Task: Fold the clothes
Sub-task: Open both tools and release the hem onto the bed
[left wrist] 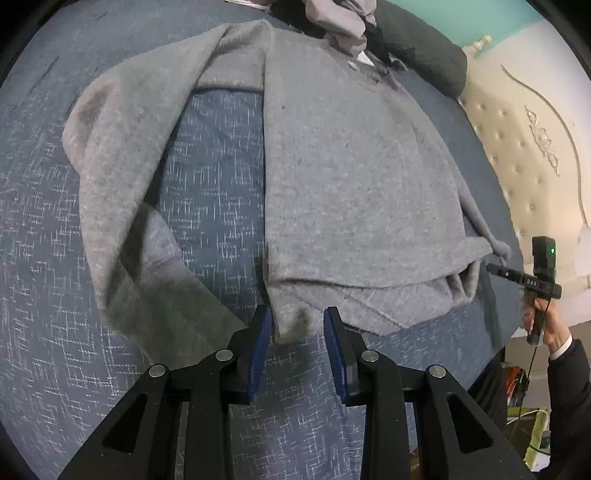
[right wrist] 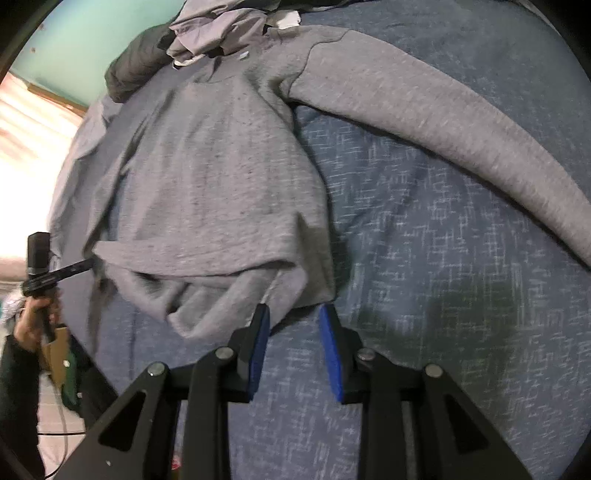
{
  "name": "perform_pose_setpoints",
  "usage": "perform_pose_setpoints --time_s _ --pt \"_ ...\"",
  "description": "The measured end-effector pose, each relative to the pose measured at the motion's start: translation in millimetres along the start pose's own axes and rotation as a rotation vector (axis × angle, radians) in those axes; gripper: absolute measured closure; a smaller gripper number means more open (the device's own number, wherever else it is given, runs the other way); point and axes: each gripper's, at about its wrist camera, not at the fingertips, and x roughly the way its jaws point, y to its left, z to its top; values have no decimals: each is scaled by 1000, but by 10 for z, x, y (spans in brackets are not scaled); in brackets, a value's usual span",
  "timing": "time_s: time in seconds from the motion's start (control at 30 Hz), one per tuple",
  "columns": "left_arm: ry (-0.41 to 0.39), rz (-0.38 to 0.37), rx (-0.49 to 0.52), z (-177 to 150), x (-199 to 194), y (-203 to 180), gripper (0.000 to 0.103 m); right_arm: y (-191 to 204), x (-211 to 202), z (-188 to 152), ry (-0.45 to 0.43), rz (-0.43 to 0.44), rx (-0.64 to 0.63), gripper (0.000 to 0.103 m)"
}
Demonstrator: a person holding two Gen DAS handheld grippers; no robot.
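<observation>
Now both tools, left (left wrist: 297,319) and right (right wrist: 293,317), unclenched at the grey sweater's (left wrist: 351,177) hem corners.

Room's got a teal wall (left wrist: 461,14) up top, and a cream tufted headboard (left wrist: 517,147) with carved trim. The bed (left wrist: 44,221) wears a blue-grey flecked cover. Bright window light (right wrist: 22,155) washes out one side.
</observation>
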Motion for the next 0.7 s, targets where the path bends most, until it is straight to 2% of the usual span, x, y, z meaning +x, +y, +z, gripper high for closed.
perform_pose_setpoints --time_s 0.2,0.37,0.5,0.7 --pt "15 5 5 -61 54 0 71 14 111 65 -23 -2 33 75" --pt "-13 32 22 -71 52 14 71 84 160 94 -46 -31 19 75" --pt "-30 64 49 -66 62 -3 71 94 152 110 -68 -27 13 82" --pt "-71 93 36 19 125 28 71 90 159 150 -89 -20 30 82"
